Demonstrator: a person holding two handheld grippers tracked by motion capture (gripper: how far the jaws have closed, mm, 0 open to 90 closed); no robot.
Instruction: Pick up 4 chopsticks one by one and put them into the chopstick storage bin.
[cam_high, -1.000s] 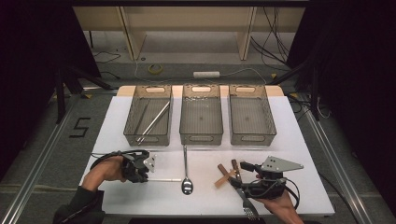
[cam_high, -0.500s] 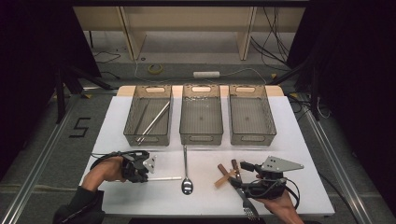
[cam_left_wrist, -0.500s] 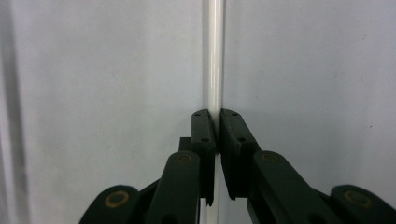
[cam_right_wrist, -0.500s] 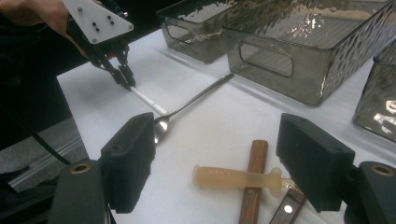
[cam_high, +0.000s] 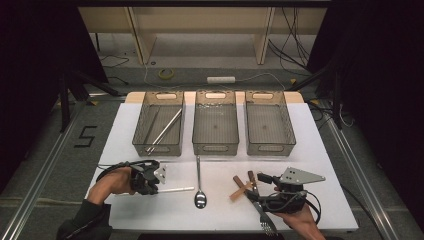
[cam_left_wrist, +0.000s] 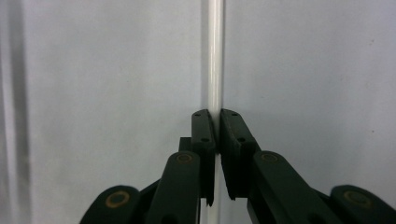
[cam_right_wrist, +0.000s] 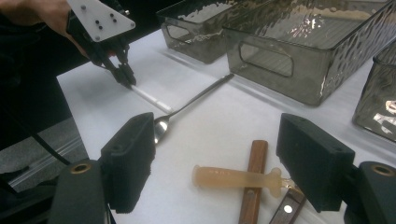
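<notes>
A white rod (cam_left_wrist: 214, 56) is being pinched on the table by the left gripper (cam_left_wrist: 215, 140); the right gripper (cam_right_wrist: 215, 158) is being held wide open, empty. Two rods (cam_high: 162, 131) are already binned; spoon (cam_high: 199, 192) is waiting.

A thin white rod (cam_high: 172, 190) (smooth, round in section and evenly slim along its length) is seen lying flat on the white table (cam_high: 220, 217), near its front left part. One end is clamped between the two black jaws of the left gripper (cam_high: 156, 183); the free end is pointed toward the bowl of a metal spoon (cam_high: 199, 199), just short of it
</notes>
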